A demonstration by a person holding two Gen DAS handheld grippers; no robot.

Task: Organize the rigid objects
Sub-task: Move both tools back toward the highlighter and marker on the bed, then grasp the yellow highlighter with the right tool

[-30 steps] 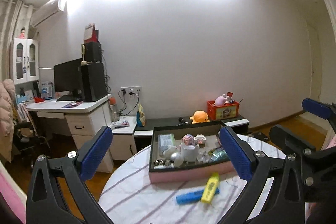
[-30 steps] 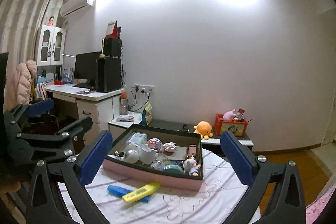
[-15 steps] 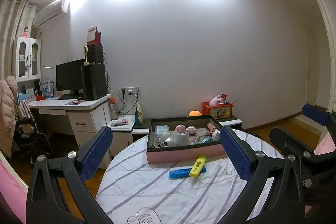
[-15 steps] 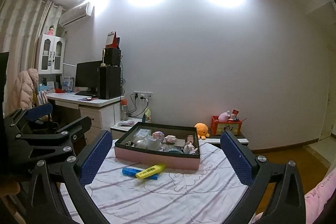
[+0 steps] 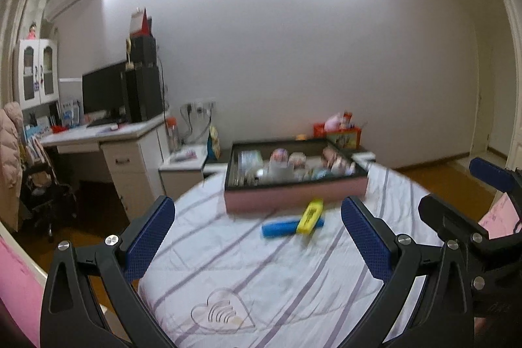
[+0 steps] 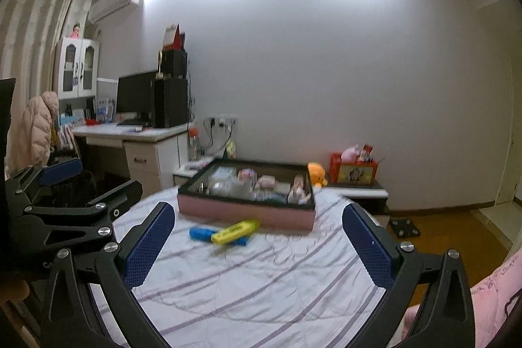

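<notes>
Both pairs of blue-padded fingers stand spread wide with nothing between them: the left gripper (image 5: 257,237) hangs over the near part of the round table (image 5: 228,276), and the right gripper (image 6: 257,242) does the same just beside it, its black frame showing at the right edge of the left wrist view. Off to the left of the room a white desk (image 6: 130,132) carries a dark monitor (image 6: 135,98) and a black computer tower (image 6: 171,101), with a pale pink padded coat (image 6: 37,126) draped over a chair nearer the curtains. On the table, a striped white cloth with a stitched heart (image 5: 222,312) covers the top. Ahead of the grippers, and well apart from both, lies a blue marker (image 6: 202,232) with a yellow highlighter (image 6: 236,230) resting across it, the two touching. Just behind them sits a shallow pink box (image 6: 248,212) with a dark rim, crowded with small things; the blur keeps me from telling most of them apart, though a white cup (image 5: 280,170) stands near the middle. Further right, beyond the table, an orange plush toy (image 6: 317,173) rests on a low cabinet next to a red box (image 6: 354,172) with a pink toy poking out of it.
</notes>
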